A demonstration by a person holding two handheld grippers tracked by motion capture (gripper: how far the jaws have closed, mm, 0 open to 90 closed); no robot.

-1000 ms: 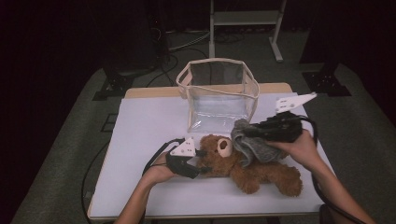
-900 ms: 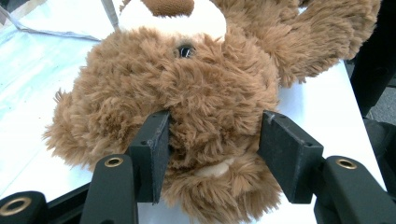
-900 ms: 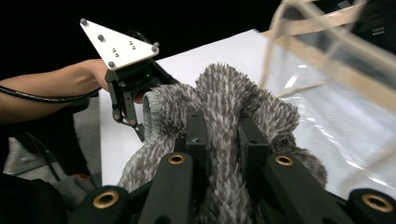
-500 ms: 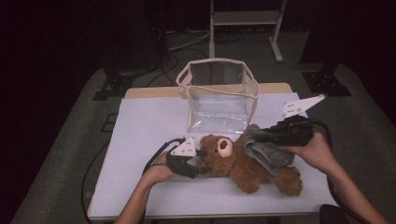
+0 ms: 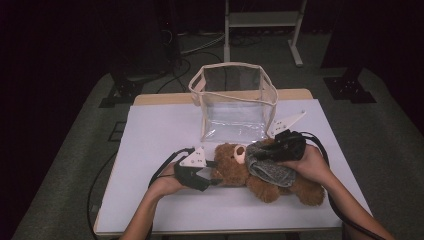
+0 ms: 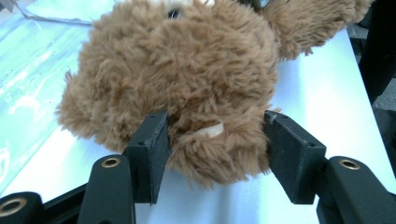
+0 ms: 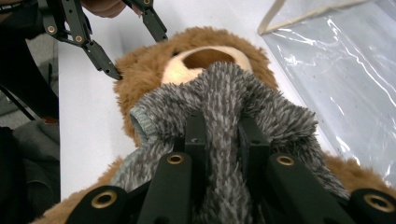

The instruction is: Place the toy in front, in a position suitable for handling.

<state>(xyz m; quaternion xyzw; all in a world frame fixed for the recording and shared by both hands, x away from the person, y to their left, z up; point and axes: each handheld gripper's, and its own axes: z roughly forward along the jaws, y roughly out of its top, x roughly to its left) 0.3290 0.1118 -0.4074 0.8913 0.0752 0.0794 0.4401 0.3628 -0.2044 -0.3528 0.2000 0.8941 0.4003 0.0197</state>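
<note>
Teddy bear [image 5: 260, 172] on its back at the near middle of the white tabletop [image 5: 160, 130], both grippers on it.

My left gripper [image 6: 212, 140] has its jaws around the bear's head, fur pressed between them, and they have just been opening a little. My right gripper [image 7: 222, 135] has its jaws pinched narrow on the grey knitted garment [image 7: 233, 98] lying over the bear's chest. Beyond the bear stands a clear bag [image 5: 235, 100].

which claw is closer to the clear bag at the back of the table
Right. The right claw, pinching the grey cloth over the teddy bear, sits just in front of the clear bag. The left claw grips the bear's head, farther forward and left.
</note>
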